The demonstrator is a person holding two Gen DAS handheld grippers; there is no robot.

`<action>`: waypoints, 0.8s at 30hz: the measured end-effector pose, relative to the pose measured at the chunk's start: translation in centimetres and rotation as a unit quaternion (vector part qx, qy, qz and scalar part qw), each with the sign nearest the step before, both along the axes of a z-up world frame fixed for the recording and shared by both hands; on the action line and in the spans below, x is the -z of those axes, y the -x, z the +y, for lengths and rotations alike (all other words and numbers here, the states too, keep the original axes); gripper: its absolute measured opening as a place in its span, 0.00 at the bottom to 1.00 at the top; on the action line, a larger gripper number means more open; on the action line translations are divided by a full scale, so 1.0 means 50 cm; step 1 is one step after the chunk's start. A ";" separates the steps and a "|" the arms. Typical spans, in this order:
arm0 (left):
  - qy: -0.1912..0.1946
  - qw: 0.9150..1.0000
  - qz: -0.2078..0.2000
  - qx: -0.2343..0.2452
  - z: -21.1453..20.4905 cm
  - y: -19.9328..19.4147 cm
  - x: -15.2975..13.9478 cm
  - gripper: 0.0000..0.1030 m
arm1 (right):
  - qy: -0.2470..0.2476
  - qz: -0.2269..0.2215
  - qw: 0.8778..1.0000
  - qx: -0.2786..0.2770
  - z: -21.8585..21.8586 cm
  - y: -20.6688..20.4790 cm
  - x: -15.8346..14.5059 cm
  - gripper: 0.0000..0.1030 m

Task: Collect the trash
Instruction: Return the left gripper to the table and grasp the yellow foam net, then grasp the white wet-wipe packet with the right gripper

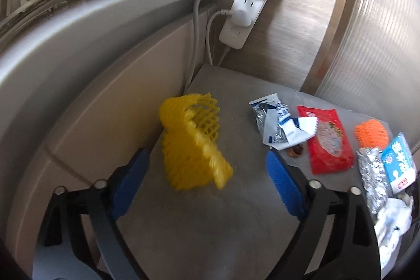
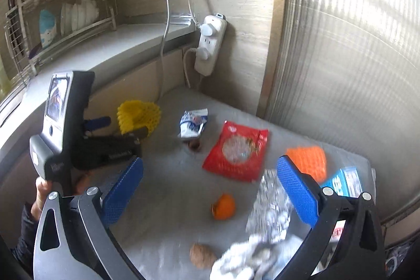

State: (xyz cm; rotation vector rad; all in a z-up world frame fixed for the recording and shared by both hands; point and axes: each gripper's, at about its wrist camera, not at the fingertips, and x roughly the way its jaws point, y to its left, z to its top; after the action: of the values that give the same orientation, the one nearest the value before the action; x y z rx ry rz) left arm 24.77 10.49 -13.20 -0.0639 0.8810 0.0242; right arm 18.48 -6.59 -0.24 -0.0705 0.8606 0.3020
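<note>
Yellow foam netting (image 1: pixel 193 141), crinkled foil (image 2: pixel 270 206) — both hand-held grippers (image 1: pixel 207 162) (image 2: pixel 210 175) gaping, empty.

Daylight pours through the ribbed translucent panel (image 2: pixel 349 57) at right, glaring on it. Both views bow at the rims, with dark corners. The yellow foam net (image 1: pixel 193 143) and lower right of each frame smear.

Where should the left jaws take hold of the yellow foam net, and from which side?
Probably across the near, narrower end of the yellow foam net, coming down from above and in front. It lies lengthwise between the open left gripper pads, its far end opens against the cabinet side, and soft mesh should squash.
</note>
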 end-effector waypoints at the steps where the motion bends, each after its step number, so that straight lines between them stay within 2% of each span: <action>1: -0.002 1.000 0.005 0.000 -0.001 -0.006 0.004 0.72 | 0.002 0.000 1.000 0.001 0.003 -0.010 0.003 0.98; 3: 0.003 1.000 0.022 -0.001 -0.002 -0.024 0.019 0.39 | 0.007 0.005 1.000 0.005 0.005 -0.039 0.015 0.98; 5: 0.013 0.999 0.041 -0.004 0.000 -0.039 0.032 0.23 | 0.002 0.013 1.000 0.009 0.005 -0.060 0.026 0.98; 7: 0.008 0.999 0.041 -0.008 0.000 -0.044 0.035 0.16 | -0.005 0.023 1.000 0.015 0.005 -0.086 0.040 0.98; 9: -0.005 0.999 0.034 -0.011 0.000 -0.039 0.030 0.12 | -0.003 0.031 0.999 0.020 0.009 -0.110 0.053 0.98; 14: -0.017 1.000 0.022 -0.007 0.000 -0.015 0.006 0.11 | -0.009 0.048 0.999 0.020 0.026 -0.149 0.079 0.98; 17: -0.010 1.000 0.018 -0.004 0.002 0.006 -0.005 0.11 | -0.012 0.063 0.998 0.020 0.041 -0.182 0.100 0.98; 21: -0.023 1.000 0.011 -0.002 -0.004 0.035 -0.013 0.11 | -0.027 0.100 0.995 0.013 0.070 -0.232 0.134 0.98; 24: -0.022 1.000 0.011 0.005 -0.008 0.046 -0.013 0.11 | -0.015 0.123 0.992 0.003 0.107 -0.267 0.158 0.98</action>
State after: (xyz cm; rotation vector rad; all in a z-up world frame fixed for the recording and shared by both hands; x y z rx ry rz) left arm 22.47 10.09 -12.54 -0.0186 0.9017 0.0352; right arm 31.84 -1.25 -8.15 -0.0027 1.1005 0.3209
